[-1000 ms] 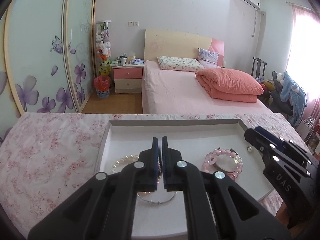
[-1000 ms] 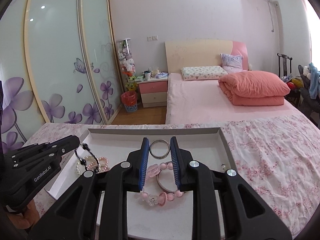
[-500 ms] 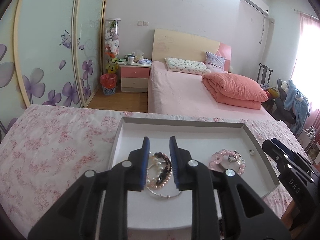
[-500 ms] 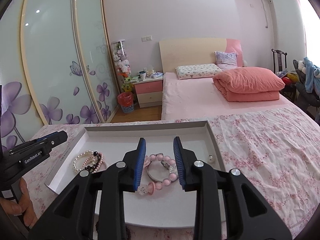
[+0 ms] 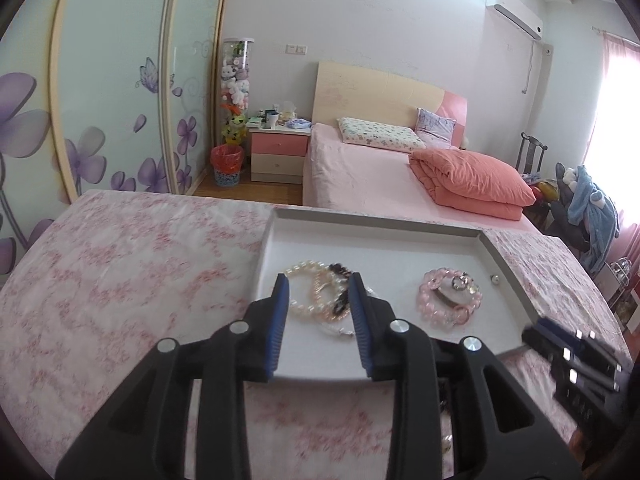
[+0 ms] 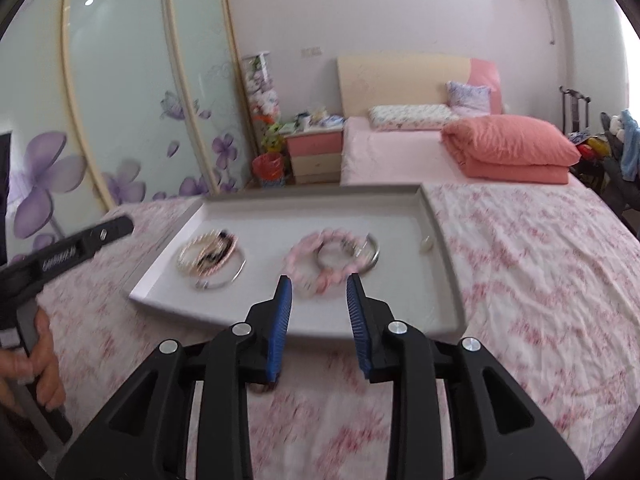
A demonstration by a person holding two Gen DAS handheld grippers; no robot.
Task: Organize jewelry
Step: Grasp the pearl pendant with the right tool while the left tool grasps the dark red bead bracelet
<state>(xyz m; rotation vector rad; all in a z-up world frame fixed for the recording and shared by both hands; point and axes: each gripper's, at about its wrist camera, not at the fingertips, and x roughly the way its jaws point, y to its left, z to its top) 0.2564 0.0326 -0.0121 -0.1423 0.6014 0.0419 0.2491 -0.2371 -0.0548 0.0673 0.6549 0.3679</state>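
A grey tray lies on a floral cloth. On its left lies a pile of pearl and dark bead bracelets over a thin silver bangle. On its right lies a pink bead bracelet with a silver ring inside it, and a small pearl lies near the right wall. My left gripper is open and empty, above the tray's near edge. My right gripper is open and empty, in front of the tray.
The table is covered with a pink floral cloth. Behind it stand a pink bed, a nightstand and sliding wardrobe doors. A small dark item lies on the cloth under my right gripper.
My left gripper has opened and let go of the dark bead bracelet onto the pearl pile. Both grippers have drawn back from the tray, and the right one has opened wider.
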